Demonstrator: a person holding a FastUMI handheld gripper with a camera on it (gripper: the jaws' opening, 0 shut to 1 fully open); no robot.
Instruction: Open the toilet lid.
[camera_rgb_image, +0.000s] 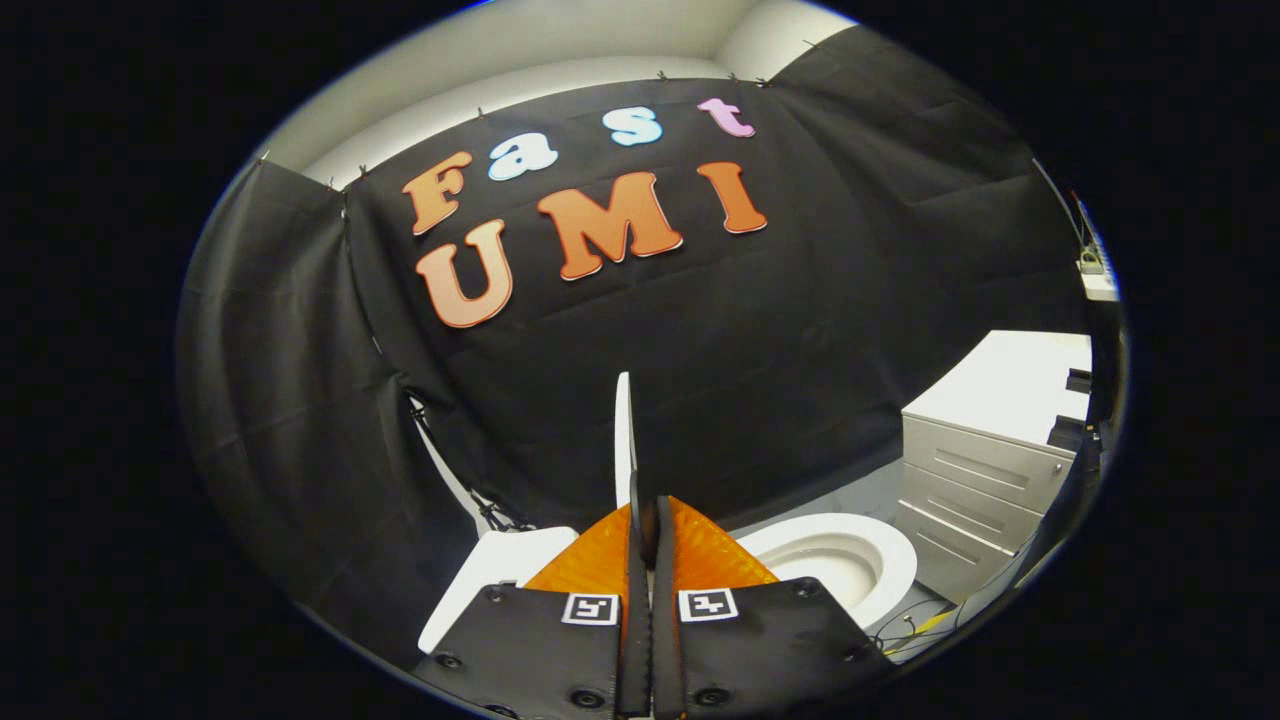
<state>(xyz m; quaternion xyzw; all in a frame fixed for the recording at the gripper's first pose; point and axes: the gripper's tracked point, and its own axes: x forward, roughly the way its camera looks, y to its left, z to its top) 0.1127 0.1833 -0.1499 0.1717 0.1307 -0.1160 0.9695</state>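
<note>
The white toilet lid (622, 430) stands raised, seen edge-on as a thin strip rising just ahead of my fingers. My gripper (645, 512) is shut on the lid's lower edge, which runs in between the two fingers. To the right of the fingers lies the white toilet seat (895, 560) with the bowl open to view beneath it. On the left of the fingers, a white flat piece (490, 580), probably the tank top, shows partly behind them.
A white cabinet (985, 470) with several drawers stands to the right beyond the toilet. Cables (910, 625) lie on the grey floor between the toilet and the cabinet. Black cloth walls close in behind and to the left.
</note>
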